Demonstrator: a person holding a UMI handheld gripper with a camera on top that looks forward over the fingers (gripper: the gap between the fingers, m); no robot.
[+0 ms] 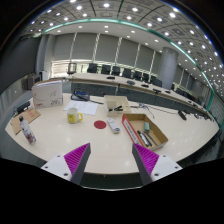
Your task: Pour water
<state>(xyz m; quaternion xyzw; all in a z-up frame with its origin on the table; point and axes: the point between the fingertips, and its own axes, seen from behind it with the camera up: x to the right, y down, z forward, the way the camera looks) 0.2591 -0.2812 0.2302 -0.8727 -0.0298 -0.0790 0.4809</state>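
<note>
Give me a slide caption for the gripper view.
Open claw hovers before a white table holding a yellow cup, red coaster and cardboard box.

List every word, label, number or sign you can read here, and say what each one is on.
None can be read.
White box at the table's far end: any print is too small to read.
Yellow cup: no legible label.
Cardboard tray: no legible text.
The gripper hangs open above the table, holding nothing.
</note>
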